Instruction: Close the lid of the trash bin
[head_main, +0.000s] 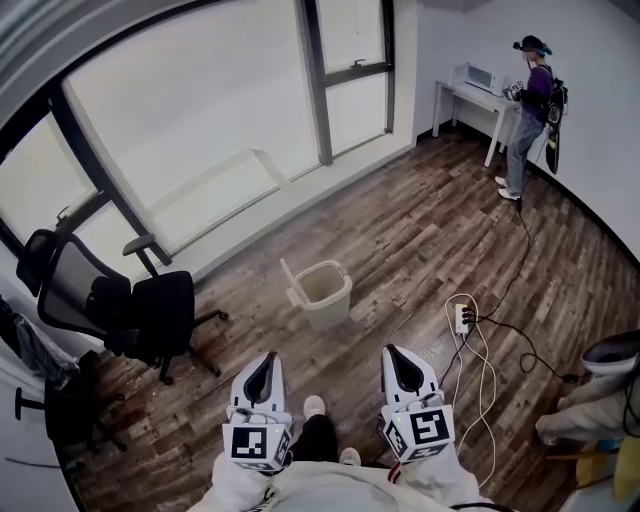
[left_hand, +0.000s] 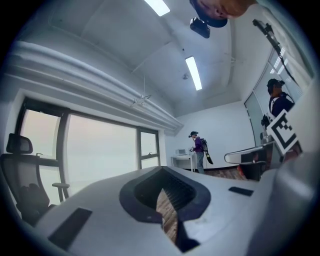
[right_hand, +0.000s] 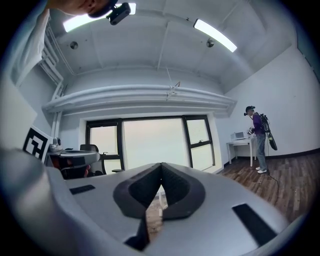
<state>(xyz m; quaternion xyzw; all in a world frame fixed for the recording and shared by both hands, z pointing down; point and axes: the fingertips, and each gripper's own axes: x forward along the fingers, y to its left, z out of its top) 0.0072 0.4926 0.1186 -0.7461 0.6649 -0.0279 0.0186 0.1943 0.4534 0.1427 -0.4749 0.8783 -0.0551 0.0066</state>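
Note:
The beige trash bin stands on the wooden floor in the middle of the head view, about a step ahead of my feet. Its lid is up, standing on edge at the bin's left side, and the inside looks empty. My left gripper and right gripper are held low and side by side, short of the bin and touching nothing. In the left gripper view the left gripper points across the room, jaws together. The right gripper is shut too, holding nothing.
A black office chair stands left of the bin by the window wall. A power strip with trailing cables lies right of the bin. A person stands at a white desk far right; another person crouches lower right.

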